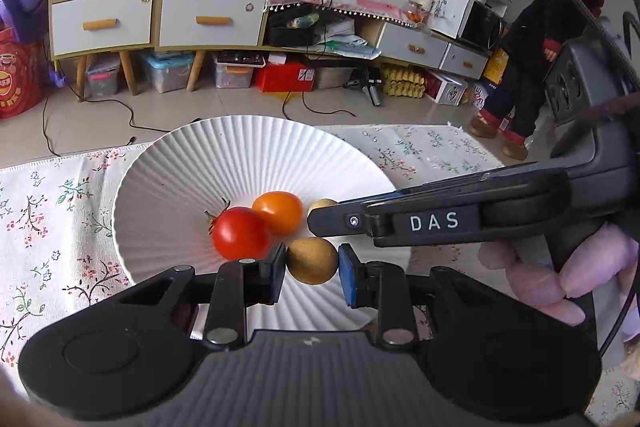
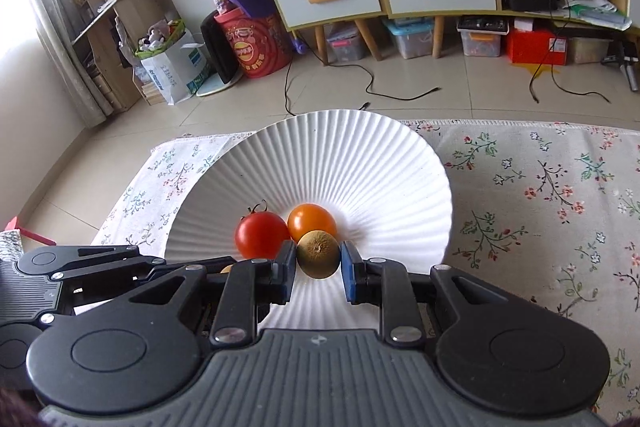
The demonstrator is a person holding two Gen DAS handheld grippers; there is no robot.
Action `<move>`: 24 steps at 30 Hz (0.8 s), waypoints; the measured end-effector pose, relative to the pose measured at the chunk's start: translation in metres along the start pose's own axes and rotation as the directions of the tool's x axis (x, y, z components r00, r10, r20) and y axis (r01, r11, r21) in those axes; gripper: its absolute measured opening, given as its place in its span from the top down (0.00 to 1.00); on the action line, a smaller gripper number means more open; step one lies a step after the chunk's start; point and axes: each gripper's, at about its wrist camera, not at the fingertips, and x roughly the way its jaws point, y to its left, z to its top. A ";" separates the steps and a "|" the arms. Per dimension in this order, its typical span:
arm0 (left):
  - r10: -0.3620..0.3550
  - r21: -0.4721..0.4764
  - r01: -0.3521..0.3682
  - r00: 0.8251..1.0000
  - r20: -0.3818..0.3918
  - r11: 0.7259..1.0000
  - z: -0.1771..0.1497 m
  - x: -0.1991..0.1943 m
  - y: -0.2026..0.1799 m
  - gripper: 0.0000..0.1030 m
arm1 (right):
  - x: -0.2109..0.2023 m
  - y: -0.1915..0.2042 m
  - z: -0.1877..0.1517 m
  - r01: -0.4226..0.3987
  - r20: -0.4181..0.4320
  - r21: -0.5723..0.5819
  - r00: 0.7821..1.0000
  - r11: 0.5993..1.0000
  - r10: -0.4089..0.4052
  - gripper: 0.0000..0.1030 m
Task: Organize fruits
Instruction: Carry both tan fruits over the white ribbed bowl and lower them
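A white ribbed plate (image 1: 180,163) (image 2: 340,155) on the flowered cloth holds a red tomato (image 1: 240,233) (image 2: 260,233) and an orange tomato (image 1: 278,211) (image 2: 311,221), touching each other. My left gripper (image 1: 312,263) is shut on a round brown fruit (image 1: 312,259) just over the plate, right of the red tomato. My right gripper (image 2: 318,259) is shut on a second brown fruit (image 2: 318,253) in front of the orange tomato. In the left wrist view the right gripper (image 1: 318,219) comes in from the right, its fruit (image 1: 323,205) partly hidden. The left gripper (image 2: 228,267) lies low left.
The flowered cloth (image 2: 540,195) covers the table, whose far edge lies just behind the plate. A hand in a pink glove (image 1: 560,275) holds the right gripper. A person (image 1: 560,27) stands at the far right of the room. Shelves, drawers and boxes line the back wall.
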 end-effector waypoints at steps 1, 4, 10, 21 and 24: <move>0.003 0.003 -0.003 1.000 -0.003 1.000 0.000 0.001 0.000 0.84 | 0.001 0.001 -0.001 0.003 -0.003 -0.002 1.000 1.000 -0.003 0.79; 0.016 0.002 -0.016 1.000 -0.012 1.000 -0.001 0.005 0.003 0.84 | 0.003 0.000 -0.001 0.008 -0.009 -0.001 1.000 1.000 -0.008 0.79; 0.025 -0.022 -0.025 1.000 -0.017 0.999 -0.002 0.012 0.010 0.84 | 0.004 -0.004 0.002 0.013 -0.006 0.012 1.000 1.000 -0.013 0.79; 0.030 -0.035 -0.030 1.000 -0.008 0.999 0.004 0.021 0.008 0.82 | 0.005 -0.007 0.002 -0.010 -0.001 0.040 1.000 0.999 0.010 0.76; 0.029 -0.026 -0.029 1.000 -0.001 0.999 0.004 0.019 0.006 0.77 | 0.003 -0.005 0.002 -0.014 0.000 0.042 1.000 0.999 0.014 0.75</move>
